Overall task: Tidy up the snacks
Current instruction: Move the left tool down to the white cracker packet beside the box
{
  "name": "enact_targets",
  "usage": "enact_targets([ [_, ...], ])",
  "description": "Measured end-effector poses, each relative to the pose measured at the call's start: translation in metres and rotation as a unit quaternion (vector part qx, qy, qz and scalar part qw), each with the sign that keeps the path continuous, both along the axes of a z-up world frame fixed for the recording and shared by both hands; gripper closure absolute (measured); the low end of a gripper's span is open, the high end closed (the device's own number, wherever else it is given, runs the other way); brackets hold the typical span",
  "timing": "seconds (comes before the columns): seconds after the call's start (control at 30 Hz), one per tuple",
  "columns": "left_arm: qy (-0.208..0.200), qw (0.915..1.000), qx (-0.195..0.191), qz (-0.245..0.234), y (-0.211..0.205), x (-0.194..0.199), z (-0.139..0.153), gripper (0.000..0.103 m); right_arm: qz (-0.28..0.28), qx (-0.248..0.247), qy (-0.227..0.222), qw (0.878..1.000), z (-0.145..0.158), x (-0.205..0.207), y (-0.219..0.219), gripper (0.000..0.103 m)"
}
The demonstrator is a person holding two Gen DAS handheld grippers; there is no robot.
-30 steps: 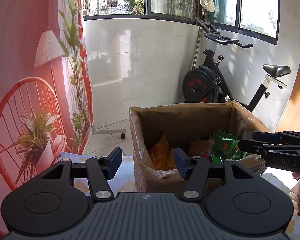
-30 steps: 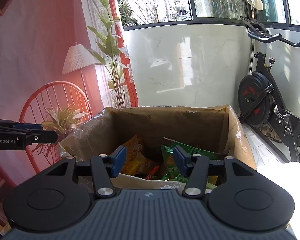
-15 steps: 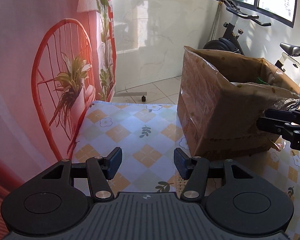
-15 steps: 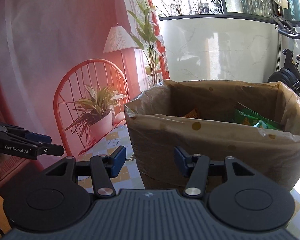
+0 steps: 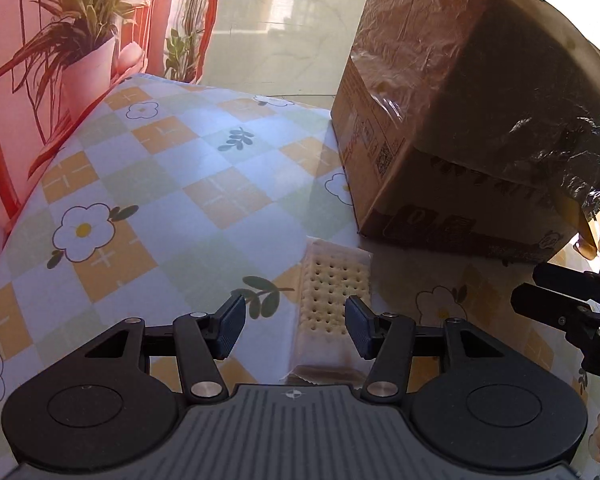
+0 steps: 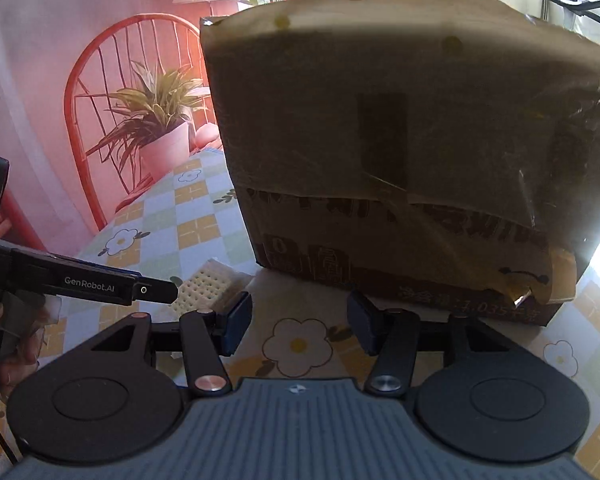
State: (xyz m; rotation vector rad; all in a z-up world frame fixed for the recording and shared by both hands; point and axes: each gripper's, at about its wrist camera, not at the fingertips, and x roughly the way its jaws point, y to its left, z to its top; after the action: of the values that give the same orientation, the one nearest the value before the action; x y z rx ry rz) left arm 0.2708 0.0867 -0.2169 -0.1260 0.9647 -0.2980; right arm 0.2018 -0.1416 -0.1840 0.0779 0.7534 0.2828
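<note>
The left gripper (image 5: 295, 326) hangs low over the table, pointing steeply down, its jaws moderately apart and just narrowed a little; a clear-wrapped packet of pale dotted crackers (image 5: 329, 304) lies flat on the flowered tablecloth (image 5: 148, 200) in the gap between them, nearer the right pad, and neither pad visibly presses on it. From that gripper the cardboard box (image 5: 452, 128), lined with crinkled clear plastic, stands on the cloth at about one o'clock, its near bottom corner close to the far end of the packet but apart from it. The right gripper (image 6: 298, 322) is at about three o'clock from the left one, low in front of the box's long shaded side, jaws at a middling gap with nothing between them but a printed white flower on the cloth. In the right wrist view the crackers (image 6: 204, 286) sit at about ten o'clock from its fingertips, partly behind the left gripper's dark finger (image 6: 100, 286), with the person's hand (image 6: 4, 336) on that tool at the far left edge. The box's contents cannot be seen from this low angle. Behind the table hangs a pink backdrop printed with a red chair and potted plant (image 6: 152, 120).
</note>
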Motion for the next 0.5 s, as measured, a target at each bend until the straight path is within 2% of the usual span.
enact_targets([
  [0.13, 0.011, 0.9999, 0.006, -0.007, -0.011, 0.001, -0.007, 0.046, -0.014, 0.009, 0.017, 1.000, -0.011, -0.001, -0.011, 0.047],
  [0.37, 0.033, 0.9992, -0.007, -0.020, -0.033, -0.015, -0.010, 0.046, -0.032, 0.025, 0.016, 0.999, -0.012, -0.008, -0.030, 0.047],
  [0.5, 0.037, 0.9977, -0.037, -0.043, -0.060, -0.023, -0.010, 0.046, -0.046, 0.032, 0.018, 0.998, -0.014, -0.012, -0.041, 0.047],
])
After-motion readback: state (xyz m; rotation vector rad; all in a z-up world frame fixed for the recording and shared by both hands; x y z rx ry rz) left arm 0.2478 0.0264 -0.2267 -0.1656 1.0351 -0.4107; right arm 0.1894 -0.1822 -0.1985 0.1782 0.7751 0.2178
